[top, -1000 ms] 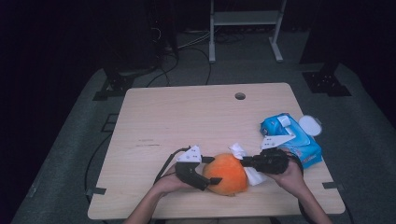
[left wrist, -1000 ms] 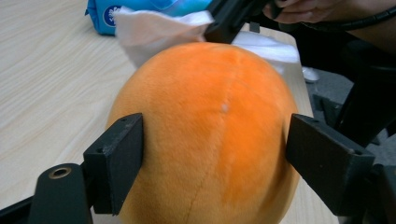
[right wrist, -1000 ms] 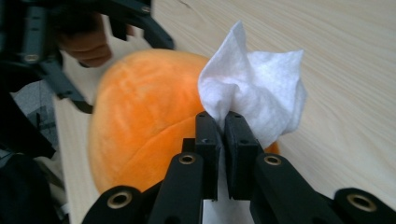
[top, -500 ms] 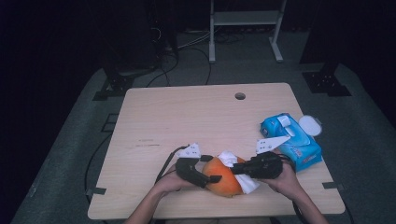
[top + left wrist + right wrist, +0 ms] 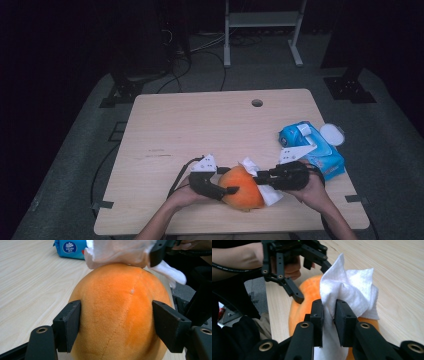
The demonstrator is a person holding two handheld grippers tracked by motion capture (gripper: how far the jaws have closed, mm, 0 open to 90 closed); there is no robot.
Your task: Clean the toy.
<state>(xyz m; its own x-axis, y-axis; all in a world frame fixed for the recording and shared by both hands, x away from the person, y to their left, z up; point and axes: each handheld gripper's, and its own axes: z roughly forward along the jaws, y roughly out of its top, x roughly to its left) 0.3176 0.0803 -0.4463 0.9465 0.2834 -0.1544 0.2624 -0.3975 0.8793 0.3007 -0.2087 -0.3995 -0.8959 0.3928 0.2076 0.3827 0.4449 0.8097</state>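
An orange plush ball (image 5: 242,189) lies near the table's front edge. My left gripper (image 5: 227,181) holds it from the left. In the left gripper view both pads (image 5: 67,325) press into the plush (image 5: 117,302); these jaws have just been closing. My right gripper (image 5: 261,178) comes from the right and pinches a white wipe (image 5: 248,165) draped over the plush. In the right gripper view the jaws (image 5: 329,315) stand a narrow gap apart with the wipe (image 5: 352,287) bunched between them, above the plush (image 5: 305,292); they have just been opening a little.
A blue pack of wipes (image 5: 312,150) lies at the right edge of the wooden table (image 5: 200,125), with a white round lid (image 5: 332,134) beside it. A cable hole (image 5: 257,103) sits near the far edge. Dark floor and stands surround the table.
The wipe has rubbed back and forth over the plush, and the plush has rocked slightly. The left jaws have drawn in on it. Both hands stay nearly in place.
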